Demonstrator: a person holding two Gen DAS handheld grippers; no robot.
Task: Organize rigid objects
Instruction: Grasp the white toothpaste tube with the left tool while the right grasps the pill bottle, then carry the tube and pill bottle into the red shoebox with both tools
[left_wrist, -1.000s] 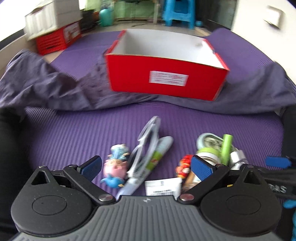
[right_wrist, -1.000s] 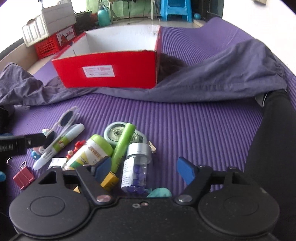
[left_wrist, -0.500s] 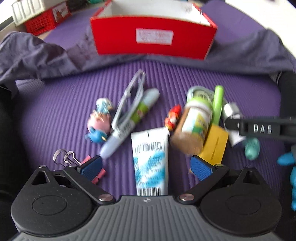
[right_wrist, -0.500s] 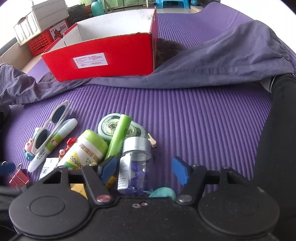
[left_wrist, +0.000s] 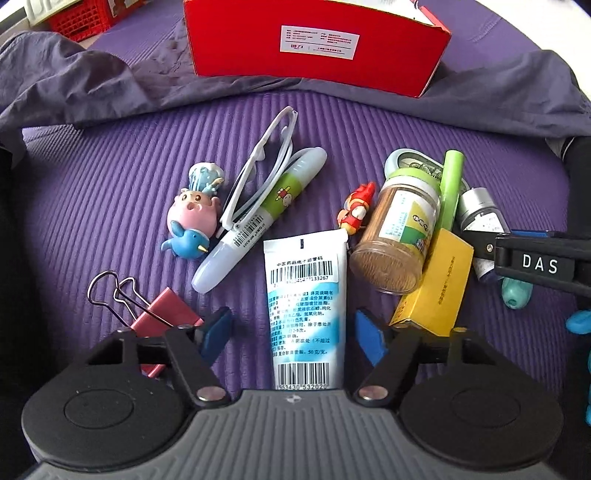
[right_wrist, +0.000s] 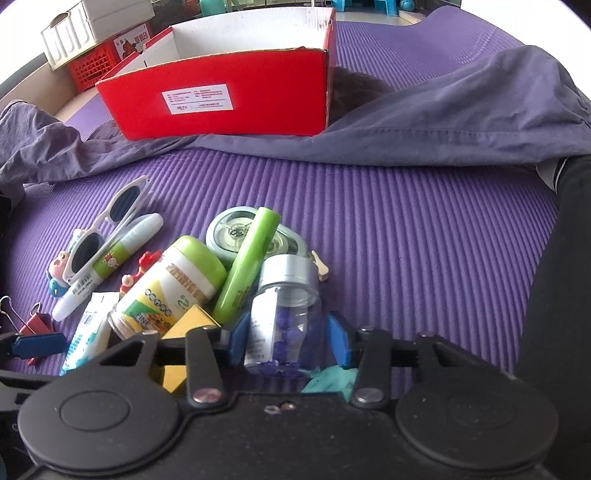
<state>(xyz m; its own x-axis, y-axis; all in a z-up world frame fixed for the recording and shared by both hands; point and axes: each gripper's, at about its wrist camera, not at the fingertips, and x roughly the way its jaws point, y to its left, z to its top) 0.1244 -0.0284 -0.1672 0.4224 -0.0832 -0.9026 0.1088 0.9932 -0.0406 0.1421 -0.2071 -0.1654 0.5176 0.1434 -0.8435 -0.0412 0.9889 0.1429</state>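
The red box (right_wrist: 229, 92) at the top looks empty, all the toys wait low on the purple mat (right_wrist: 406, 240), and both tools gape wide, the left tool (left_wrist: 291, 330) around a tube (left_wrist: 304, 295), the right tool (right_wrist: 288, 339) around a little jar (right_wrist: 282, 314).

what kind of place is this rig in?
Probably the floor of a home or storage room, not a lab bench. Small items lie on a ribbed purple mat with a grey garment and a red cardboard box; crates stand behind.
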